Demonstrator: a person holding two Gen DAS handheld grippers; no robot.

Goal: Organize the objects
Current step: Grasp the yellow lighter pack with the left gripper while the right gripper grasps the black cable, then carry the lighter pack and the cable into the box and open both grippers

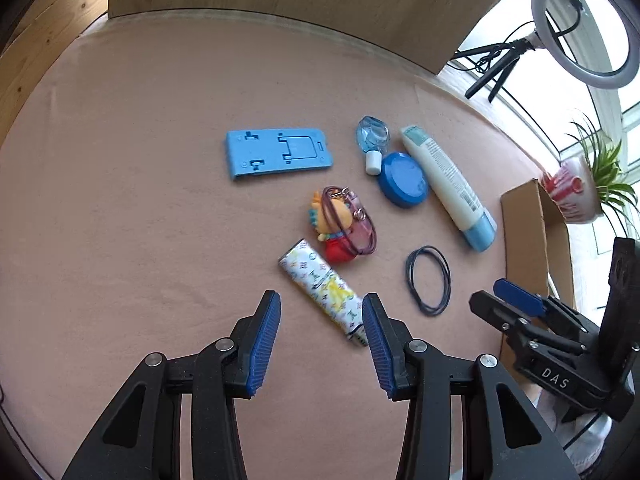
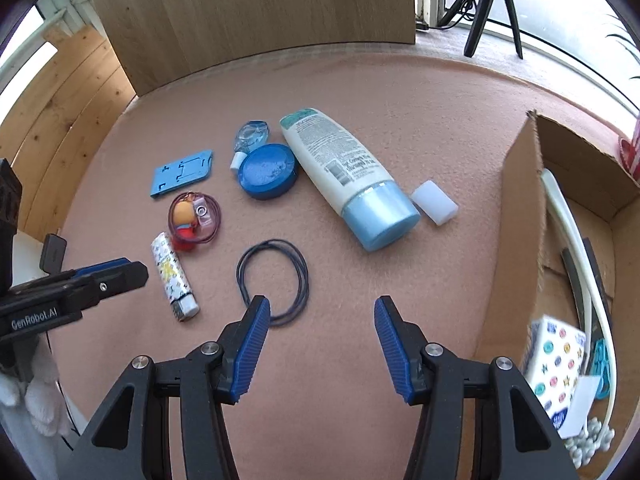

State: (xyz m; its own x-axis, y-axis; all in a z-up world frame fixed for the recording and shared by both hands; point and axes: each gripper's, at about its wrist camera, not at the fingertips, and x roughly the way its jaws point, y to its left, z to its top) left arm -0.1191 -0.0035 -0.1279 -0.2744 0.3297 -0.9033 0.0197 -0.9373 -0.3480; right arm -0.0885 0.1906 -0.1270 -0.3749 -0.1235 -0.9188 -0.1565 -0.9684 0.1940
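Note:
On the pink felt table lie a patterned lighter (image 1: 322, 286) (image 2: 173, 276), a doll keychain (image 1: 342, 224) (image 2: 194, 224), a blue phone stand (image 1: 278, 152) (image 2: 180, 172), a small clear bottle (image 1: 373, 140) (image 2: 249, 136), a blue round tin (image 1: 403, 179) (image 2: 267, 171), a white tube with blue cap (image 1: 448, 184) (image 2: 348, 172), a dark elastic loop (image 1: 429, 280) (image 2: 274, 280) and a white translucent cap (image 2: 434, 202). My left gripper (image 1: 320, 340) is open just short of the lighter's near end. My right gripper (image 2: 320, 340) is open and empty, by the loop.
A cardboard box (image 2: 520, 216) (image 1: 524, 232) stands at the table's right edge, holding a patterned packet (image 2: 554, 364), a white curved piece and small items. Wooden panels back the table. A ring light on a tripod (image 1: 580, 28) and a potted plant (image 1: 576, 188) stand by the window.

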